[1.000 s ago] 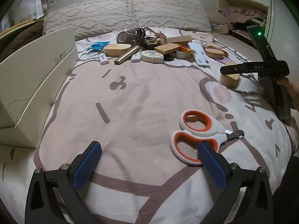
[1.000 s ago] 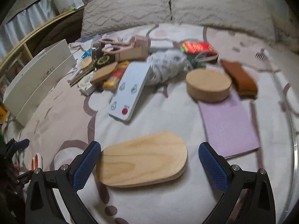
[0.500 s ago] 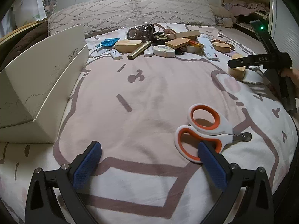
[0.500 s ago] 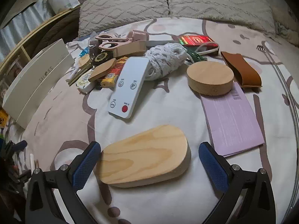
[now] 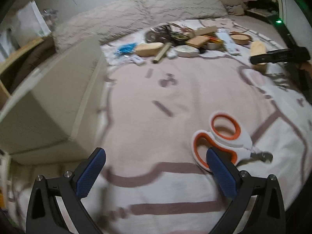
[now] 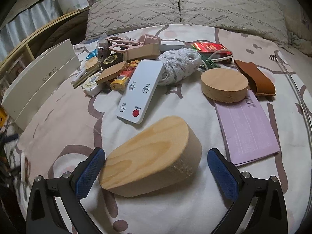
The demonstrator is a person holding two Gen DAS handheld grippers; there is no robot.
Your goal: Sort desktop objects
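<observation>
Right wrist view showed the right gripper [image 6: 156, 166] spread wide around the oval wooden block [image 6: 151, 159], its left pad touching, the right pad apart. The left gripper [image 5: 156, 167] gaped wide too, orange-handled scissors [image 5: 222, 138] just beyond its right finger.

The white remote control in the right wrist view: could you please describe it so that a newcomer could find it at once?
Start from the heap of small objects in the middle of the bed, below the pillows. At the heap's near edge lies the white remote control, a flat slab beside the round wooden block. Only it has a red button.
</observation>
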